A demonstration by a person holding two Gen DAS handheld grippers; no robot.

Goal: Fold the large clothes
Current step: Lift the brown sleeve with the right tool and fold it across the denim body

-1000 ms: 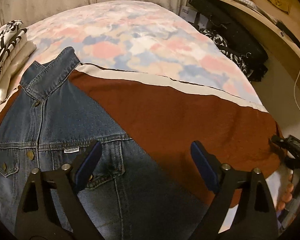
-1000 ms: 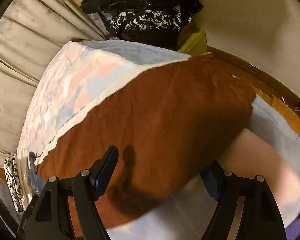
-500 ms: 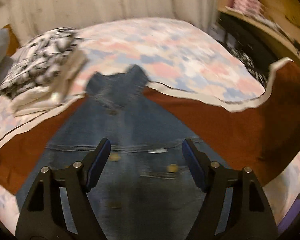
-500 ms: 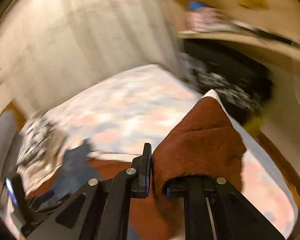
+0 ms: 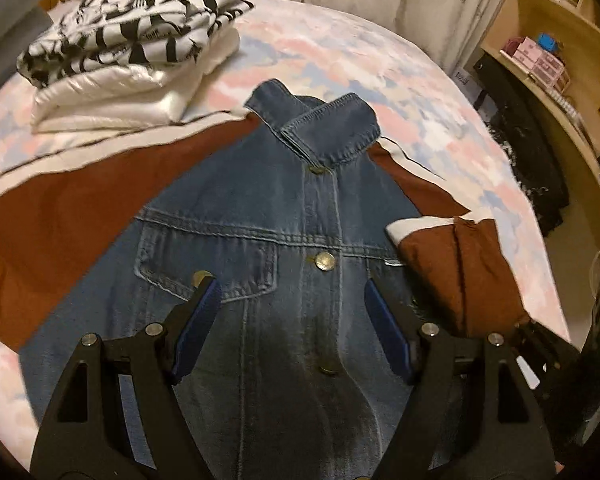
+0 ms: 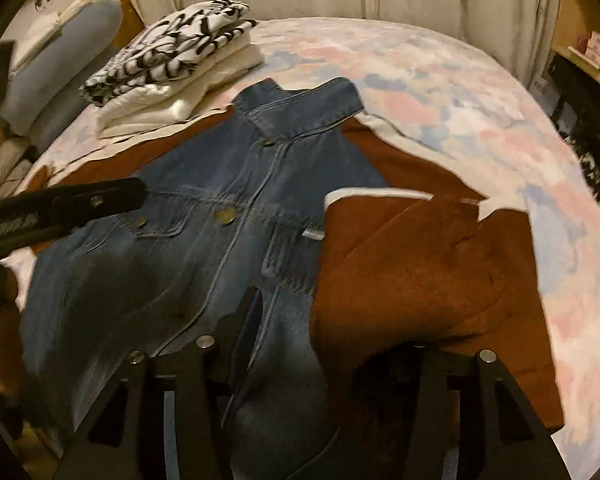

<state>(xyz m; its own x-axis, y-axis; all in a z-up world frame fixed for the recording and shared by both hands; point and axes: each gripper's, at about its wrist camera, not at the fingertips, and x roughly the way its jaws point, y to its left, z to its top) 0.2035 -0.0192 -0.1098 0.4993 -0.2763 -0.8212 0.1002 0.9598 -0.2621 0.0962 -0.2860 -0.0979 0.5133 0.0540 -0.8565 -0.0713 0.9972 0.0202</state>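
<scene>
A blue denim jacket (image 5: 284,232) lies buttoned and face up on a brown blanket (image 5: 60,216) with a white edge, spread on the bed. My left gripper (image 5: 292,324) is open and empty, hovering over the jacket's lower front. My right gripper (image 6: 328,320) has its jaws apart, with a folded-over flap of the brown blanket (image 6: 412,272) lying between and over its fingers beside the jacket (image 6: 204,240). The flap also shows in the left wrist view (image 5: 460,268), lying on the jacket's right side.
A stack of folded clothes (image 5: 132,52), black-and-white print on top of white, sits at the bed's far left. The pastel bedsheet (image 5: 440,128) extends right. Shelves with boxes (image 5: 540,60) and dark bags stand right of the bed. A grey pillow (image 6: 56,60) lies far left.
My right gripper carried the blanket's corner over from the bed's right edge onto the jacket's side, and its jaws have opened. My left gripper swung left and centred over the jacket.
</scene>
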